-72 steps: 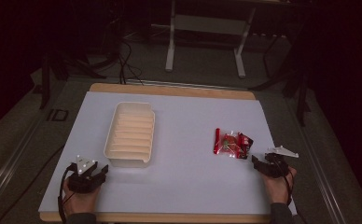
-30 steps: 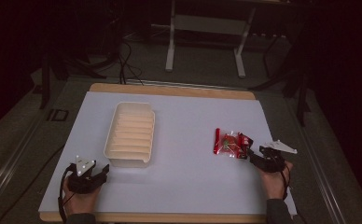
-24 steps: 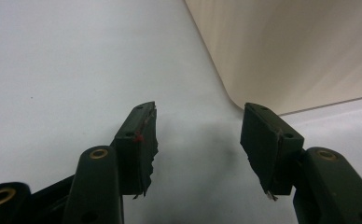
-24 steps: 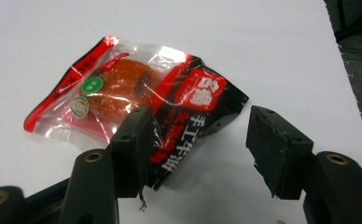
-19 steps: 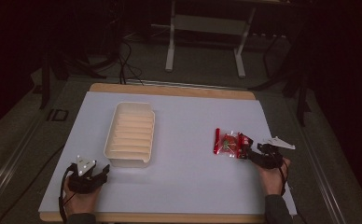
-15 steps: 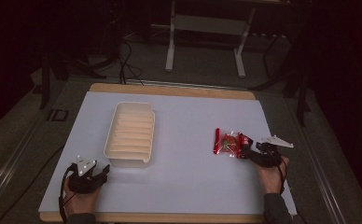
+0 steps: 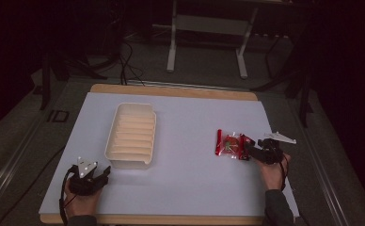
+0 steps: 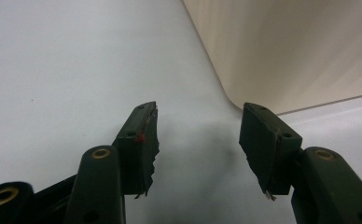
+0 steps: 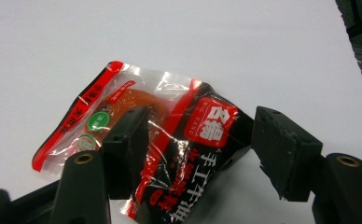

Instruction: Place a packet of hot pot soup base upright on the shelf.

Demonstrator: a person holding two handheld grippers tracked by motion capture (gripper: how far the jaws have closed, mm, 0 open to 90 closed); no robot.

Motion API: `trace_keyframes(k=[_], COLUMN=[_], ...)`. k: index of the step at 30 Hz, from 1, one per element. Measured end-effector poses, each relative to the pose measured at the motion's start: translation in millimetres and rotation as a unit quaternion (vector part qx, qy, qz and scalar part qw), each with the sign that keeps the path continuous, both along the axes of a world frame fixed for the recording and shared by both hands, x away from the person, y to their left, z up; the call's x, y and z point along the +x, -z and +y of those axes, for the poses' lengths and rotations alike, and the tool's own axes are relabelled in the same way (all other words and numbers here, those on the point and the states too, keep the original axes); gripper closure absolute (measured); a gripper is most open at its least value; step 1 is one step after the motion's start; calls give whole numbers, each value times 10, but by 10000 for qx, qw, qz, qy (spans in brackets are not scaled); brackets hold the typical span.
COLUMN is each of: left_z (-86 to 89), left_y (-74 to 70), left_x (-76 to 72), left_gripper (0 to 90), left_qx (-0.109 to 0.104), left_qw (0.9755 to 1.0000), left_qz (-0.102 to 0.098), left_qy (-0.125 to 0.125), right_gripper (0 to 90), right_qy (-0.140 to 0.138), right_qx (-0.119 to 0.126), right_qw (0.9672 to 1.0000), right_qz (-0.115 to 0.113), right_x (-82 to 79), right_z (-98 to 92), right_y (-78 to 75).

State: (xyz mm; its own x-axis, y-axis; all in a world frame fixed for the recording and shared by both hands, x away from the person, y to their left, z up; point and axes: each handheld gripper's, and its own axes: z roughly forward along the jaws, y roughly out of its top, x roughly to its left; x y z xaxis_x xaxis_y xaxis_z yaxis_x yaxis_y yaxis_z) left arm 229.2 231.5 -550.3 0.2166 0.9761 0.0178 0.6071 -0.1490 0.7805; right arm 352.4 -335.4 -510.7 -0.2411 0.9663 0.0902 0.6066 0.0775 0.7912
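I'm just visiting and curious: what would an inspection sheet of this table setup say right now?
Surface: pale sheet over a wooden board, flat.
Job's things: red and black snack packet lying flat; cream ribbed tray empty, apart from it.
Clutter: nothing seen.
Grippers: right gripper open, just been opening, fingers straddling the packet's end, not pressing; left gripper open over bare sheet beside the tray's corner.
Cables: one trails from each gripper; more on the floor behind.
Surroundings: dark room, metal stand legs beyond the table.

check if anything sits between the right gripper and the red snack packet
Nothing visible does. The right gripper has its fingers spread over the red snack packet, with its black end lying in the gap, and only bare white table around it.
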Motion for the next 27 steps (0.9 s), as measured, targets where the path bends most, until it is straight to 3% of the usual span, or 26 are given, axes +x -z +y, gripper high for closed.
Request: trace_keyframes(k=[10,27], left_z=[-5,0], left_y=[-1,-1], left_x=[-1,0], left_gripper=[466,464], left_qx=[25,8], left_qw=[10000,10000], left_qz=[-1,1], left_qy=[-6,-29], right_gripper=[363,378], right_qy=[166,235], right_qx=[191,516], right_qw=[9996,9964], right_qz=[146,624], right_x=[122,181], right_z=[-86,-125], right_y=[12,295])
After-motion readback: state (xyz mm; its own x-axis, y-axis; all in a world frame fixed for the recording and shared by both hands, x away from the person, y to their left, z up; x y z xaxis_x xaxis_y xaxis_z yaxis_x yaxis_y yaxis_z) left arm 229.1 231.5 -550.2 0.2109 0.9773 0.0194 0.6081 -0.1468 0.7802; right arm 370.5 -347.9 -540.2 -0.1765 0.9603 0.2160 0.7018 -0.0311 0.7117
